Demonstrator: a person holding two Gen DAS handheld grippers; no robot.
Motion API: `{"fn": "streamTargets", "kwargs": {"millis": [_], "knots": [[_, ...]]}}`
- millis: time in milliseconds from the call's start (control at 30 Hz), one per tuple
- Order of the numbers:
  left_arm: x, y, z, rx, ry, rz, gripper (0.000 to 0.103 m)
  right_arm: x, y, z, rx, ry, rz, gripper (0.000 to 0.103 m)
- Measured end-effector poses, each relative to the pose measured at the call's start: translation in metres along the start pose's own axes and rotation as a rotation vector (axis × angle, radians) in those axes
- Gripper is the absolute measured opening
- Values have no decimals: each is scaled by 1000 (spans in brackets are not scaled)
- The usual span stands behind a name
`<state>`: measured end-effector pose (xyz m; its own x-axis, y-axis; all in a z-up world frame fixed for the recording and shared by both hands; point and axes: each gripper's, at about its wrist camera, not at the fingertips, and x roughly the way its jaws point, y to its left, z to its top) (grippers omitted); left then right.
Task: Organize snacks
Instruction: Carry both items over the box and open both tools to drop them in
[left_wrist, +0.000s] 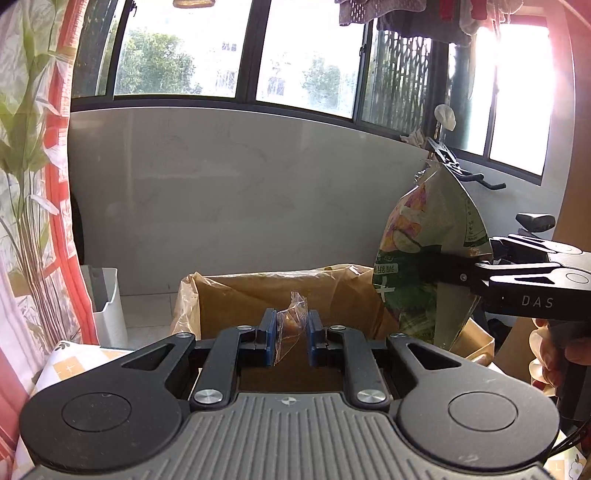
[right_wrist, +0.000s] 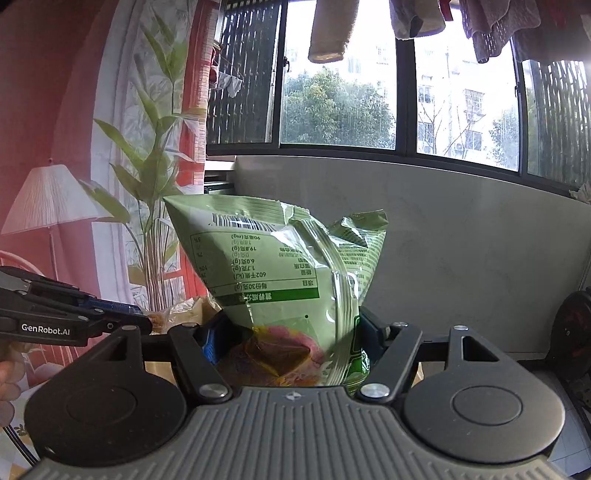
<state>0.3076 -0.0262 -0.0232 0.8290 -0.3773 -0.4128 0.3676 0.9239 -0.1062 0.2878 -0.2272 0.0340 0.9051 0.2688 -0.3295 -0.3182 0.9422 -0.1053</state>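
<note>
Snacks in both hands right now, and both sets of tongs are up in the air in front of the window. The left tongs (left_wrist: 291, 334) are pinched nearly together on a small clear-wrapped snack (left_wrist: 290, 321), something orange-brown inside crinkly plastic, with the twist of the wrapper sticking up between the blue pads. The right tongs (right_wrist: 291, 332) are clamped on a big green chip bag (right_wrist: 280, 266), jaws standing fairly wide because the bag is puffy. They've got it by the lower end, so the bag's long axis stands upright and tips a bit, with the barcode end on top.

What the next move hangs on, I'd say: the cardboard box (left_wrist: 280, 291) lined with a thin plastic bag sits straight ahead of and below the left tongs, opening facing up. From the left camera the chip bag hangs off to the right of the box, over its right edge or just past it, hard to tell which. So the left hand looks nearer and better lined up. My guess is the little snack goes in first, and the tall bag may need laying over to fit.
</note>
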Motion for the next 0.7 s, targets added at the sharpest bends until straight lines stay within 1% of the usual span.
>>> {"fn": "streamTargets", "kwargs": {"millis": [67, 167, 267, 333, 400, 433, 467, 500, 533, 600, 700], "knots": [[7, 9, -3, -19, 17, -4, 18, 12, 1, -5, -11, 21, -18, 71], [16, 11, -2, -20, 27, 0, 18, 29, 4, -15, -36, 60, -58, 71], [23, 14, 0, -26, 34, 5, 18, 42, 7, -25, -46, 115, -95, 71], [27, 13, 0, -18, 36, 15, 18, 49, 7, -32, -38, 147, -100, 72], [29, 11, 1, -2, 40, 42, 19, 54, 5, -38, -6, 187, -88, 74], [28, 11, 1, -4, 39, 47, 22, 56, 3, -40, 12, 206, -86, 76], [28, 11, 2, -11, 40, 44, 28, 55, 1, -42, 26, 216, -88, 80], [27, 12, 2, -21, 38, 43, 42, 54, 1, -43, 33, 217, -89, 82], [25, 13, 1, -31, 31, 45, 51, 52, 0, -43, 35, 216, -90, 83], [21, 15, 1, -41, 26, 43, 51, 46, -1, -41, 39, 210, -87, 83], [13, 15, -2, -41, 32, 43, 51, 32, -3, -36, 64, 215, -47, 83]]}}
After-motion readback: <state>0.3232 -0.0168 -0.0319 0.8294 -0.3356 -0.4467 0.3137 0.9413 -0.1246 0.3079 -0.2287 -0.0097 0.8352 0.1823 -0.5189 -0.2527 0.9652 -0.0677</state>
